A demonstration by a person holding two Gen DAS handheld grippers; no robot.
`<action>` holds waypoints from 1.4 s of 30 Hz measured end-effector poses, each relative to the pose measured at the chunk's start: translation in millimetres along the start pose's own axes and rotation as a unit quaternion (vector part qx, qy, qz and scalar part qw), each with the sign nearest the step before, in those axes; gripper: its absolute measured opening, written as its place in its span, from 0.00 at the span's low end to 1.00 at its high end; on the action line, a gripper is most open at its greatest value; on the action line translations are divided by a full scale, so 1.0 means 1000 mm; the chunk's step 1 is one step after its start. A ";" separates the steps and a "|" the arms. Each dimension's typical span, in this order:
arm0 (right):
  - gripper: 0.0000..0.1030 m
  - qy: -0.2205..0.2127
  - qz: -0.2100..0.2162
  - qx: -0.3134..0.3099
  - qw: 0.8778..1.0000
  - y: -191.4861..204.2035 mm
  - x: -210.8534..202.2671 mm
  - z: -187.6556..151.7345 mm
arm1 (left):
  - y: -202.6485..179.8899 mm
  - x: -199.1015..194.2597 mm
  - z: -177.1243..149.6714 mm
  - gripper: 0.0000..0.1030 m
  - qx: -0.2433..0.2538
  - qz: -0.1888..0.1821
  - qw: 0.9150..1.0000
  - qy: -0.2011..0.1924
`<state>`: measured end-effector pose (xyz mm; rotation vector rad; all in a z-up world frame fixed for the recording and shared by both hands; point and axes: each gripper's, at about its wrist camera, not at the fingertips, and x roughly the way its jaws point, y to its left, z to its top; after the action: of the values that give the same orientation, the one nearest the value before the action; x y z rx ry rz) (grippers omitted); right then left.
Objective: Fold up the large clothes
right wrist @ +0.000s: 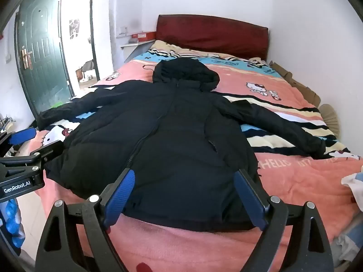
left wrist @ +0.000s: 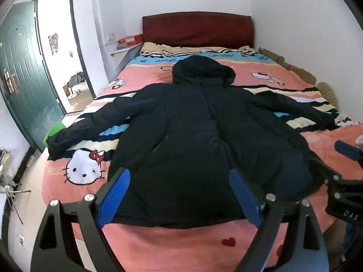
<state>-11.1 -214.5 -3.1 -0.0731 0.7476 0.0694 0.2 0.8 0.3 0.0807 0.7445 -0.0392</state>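
A large black hooded puffer jacket [left wrist: 192,124] lies flat, front up, on the bed, sleeves spread to both sides and hood toward the headboard; it also shows in the right wrist view [right wrist: 172,140]. My left gripper [left wrist: 179,181] is open and empty, hovering over the jacket's hem, left of its zip. My right gripper [right wrist: 185,185] is open and empty, over the hem to the right of the zip. Each gripper sees the other at its frame edge: the right gripper [left wrist: 342,158] at the right, the left gripper [right wrist: 29,145] at the left.
The bed has a pink Hello Kitty blanket [left wrist: 158,238] and a dark red headboard [left wrist: 197,29]. A green door [left wrist: 25,72] stands open at the left. A white wall runs along the bed's right side, with cardboard [right wrist: 295,81] against it. Light cloth [right wrist: 354,185] lies at the right edge.
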 end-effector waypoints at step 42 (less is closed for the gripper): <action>0.87 0.011 0.008 0.016 1.000 -0.006 0.023 0.002 | 0.001 0.019 0.001 0.87 -0.021 0.009 1.000 -0.001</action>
<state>7.4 -219.7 -17.5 -0.0382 0.7715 0.0718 14.8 2.0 -12.3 0.0476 0.7413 -0.0069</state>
